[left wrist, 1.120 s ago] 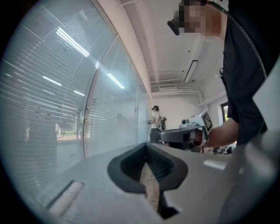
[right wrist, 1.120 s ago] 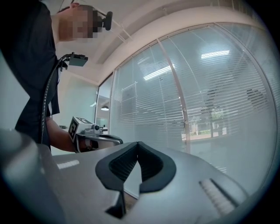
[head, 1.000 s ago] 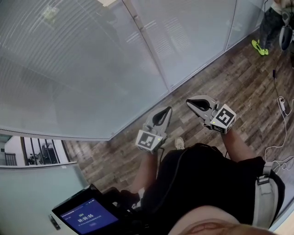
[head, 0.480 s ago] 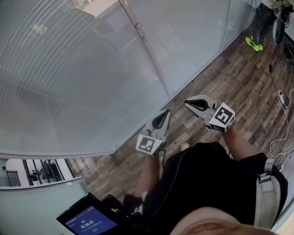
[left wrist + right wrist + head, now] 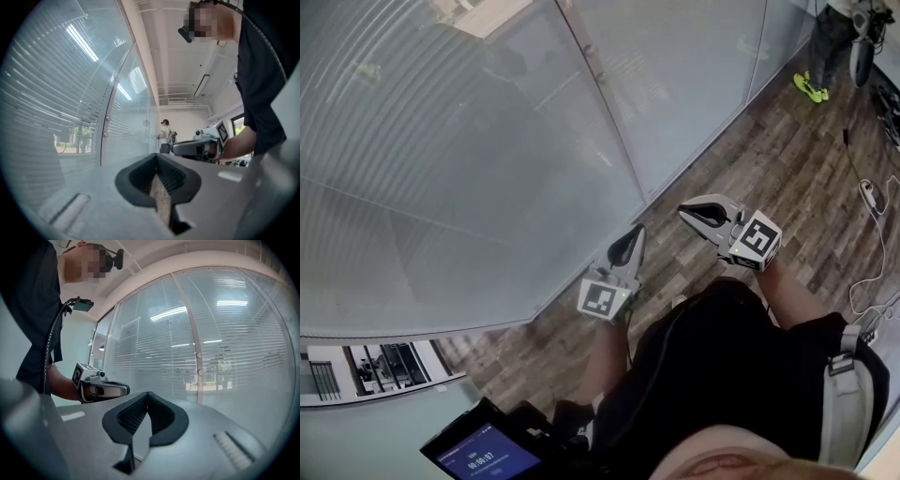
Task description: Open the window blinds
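Left tool, right tool both staying clenched, gripping nothing. Blinds hanging at 10 o'clock, seemingly behind glass. Slats likely light and flimsy, so probably gripping small knob on frame instead.

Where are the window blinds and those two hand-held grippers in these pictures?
Window blinds (image 5: 431, 159): head view, slats behind the glass.
Left gripper (image 5: 635, 229): head view, tip where its jaws meet.
Right gripper (image 5: 682, 212): head view, tip where its jaws meet.

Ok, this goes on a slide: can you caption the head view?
A person stands on a wood floor before glass-wall blinds, left claw and right claw both shut and empty.
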{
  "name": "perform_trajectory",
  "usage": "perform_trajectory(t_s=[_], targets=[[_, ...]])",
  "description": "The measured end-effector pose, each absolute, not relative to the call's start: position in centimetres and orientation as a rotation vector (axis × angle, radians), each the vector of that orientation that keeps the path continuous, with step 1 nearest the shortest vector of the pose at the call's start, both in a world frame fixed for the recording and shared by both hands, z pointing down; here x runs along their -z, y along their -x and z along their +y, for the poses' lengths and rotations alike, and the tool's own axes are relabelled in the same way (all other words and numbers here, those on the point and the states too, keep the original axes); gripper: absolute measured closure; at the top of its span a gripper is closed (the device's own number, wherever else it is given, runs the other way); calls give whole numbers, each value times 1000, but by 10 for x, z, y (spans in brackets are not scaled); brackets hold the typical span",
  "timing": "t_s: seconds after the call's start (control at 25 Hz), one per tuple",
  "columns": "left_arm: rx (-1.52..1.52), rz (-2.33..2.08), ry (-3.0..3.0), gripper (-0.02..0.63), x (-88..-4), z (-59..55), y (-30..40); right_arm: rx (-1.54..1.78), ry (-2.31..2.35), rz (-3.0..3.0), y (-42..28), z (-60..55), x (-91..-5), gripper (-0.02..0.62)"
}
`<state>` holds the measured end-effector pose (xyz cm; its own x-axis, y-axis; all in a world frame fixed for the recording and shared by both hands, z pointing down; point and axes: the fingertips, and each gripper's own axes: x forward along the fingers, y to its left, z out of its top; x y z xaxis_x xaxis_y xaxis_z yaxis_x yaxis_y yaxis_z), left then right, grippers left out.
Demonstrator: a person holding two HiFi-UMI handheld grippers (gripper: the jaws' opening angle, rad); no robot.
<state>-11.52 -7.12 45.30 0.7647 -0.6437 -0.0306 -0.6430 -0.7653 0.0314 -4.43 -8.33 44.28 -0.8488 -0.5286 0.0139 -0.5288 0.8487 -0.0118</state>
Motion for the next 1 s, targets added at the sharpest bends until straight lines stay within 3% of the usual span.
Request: perform_trajectory(t_s=[1.0], targets=[[-10, -1289, -2786, 603, -473, -169, 108, -36, -640, -3066, 39, -201, -461, 589]])
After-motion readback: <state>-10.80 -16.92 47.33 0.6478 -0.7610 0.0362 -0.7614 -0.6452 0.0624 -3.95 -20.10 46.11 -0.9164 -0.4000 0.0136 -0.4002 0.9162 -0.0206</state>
